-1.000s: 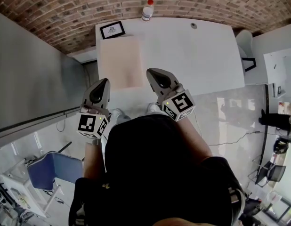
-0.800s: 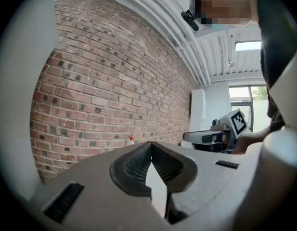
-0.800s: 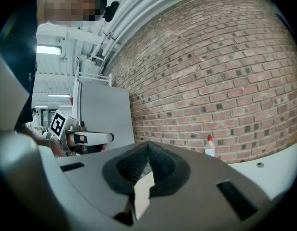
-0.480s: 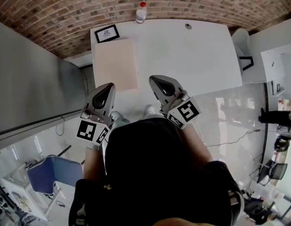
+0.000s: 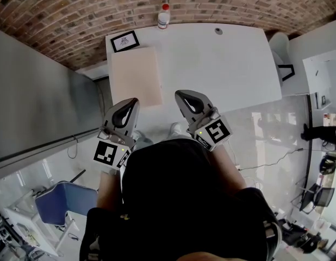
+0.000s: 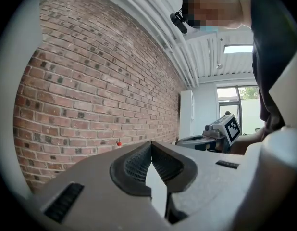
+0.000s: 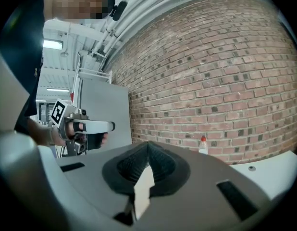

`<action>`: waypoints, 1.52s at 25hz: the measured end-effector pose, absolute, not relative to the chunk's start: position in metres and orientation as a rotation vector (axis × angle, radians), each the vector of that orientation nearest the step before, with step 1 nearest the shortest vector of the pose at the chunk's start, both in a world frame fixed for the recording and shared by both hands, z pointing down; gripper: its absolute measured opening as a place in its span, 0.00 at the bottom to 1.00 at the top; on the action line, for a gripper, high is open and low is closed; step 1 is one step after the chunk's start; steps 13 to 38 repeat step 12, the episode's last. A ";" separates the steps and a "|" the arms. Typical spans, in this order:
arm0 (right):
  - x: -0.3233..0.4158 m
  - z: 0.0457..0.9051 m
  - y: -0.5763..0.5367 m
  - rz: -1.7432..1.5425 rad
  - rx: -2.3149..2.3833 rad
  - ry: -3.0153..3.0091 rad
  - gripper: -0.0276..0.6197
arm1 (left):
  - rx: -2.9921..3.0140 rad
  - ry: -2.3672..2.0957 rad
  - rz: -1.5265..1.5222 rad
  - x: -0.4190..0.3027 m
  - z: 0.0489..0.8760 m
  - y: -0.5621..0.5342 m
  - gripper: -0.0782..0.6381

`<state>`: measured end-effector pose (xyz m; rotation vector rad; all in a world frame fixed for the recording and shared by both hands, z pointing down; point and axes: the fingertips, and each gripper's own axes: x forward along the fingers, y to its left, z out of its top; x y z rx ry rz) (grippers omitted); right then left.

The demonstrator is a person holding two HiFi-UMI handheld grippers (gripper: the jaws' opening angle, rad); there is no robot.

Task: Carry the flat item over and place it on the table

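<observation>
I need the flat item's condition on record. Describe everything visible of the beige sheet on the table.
The beige sheet is a plain, pale pinkish-tan rectangle, thin and matte. It looks like card or board, though the material cannot be told for sure. It lies flat on the left part of the white table, its long side running away from the person, close along the table's left edge. A framed marker card sits just beyond its far end. Nothing rests on it or grips it.
</observation>
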<state>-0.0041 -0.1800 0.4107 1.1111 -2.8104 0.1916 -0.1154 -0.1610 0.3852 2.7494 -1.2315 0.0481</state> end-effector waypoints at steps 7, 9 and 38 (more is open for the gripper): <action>-0.011 0.414 -0.182 0.209 1.121 -2.796 0.06 | 2.760 -1.242 0.130 -0.117 0.389 -0.164 0.11; -0.012 0.414 -0.183 0.199 1.128 -2.788 0.06 | 2.751 -1.257 0.146 -0.118 0.389 -0.165 0.11; -0.014 0.413 -0.183 0.190 1.126 -2.779 0.06 | 2.758 -1.263 0.197 -0.118 0.391 -0.165 0.11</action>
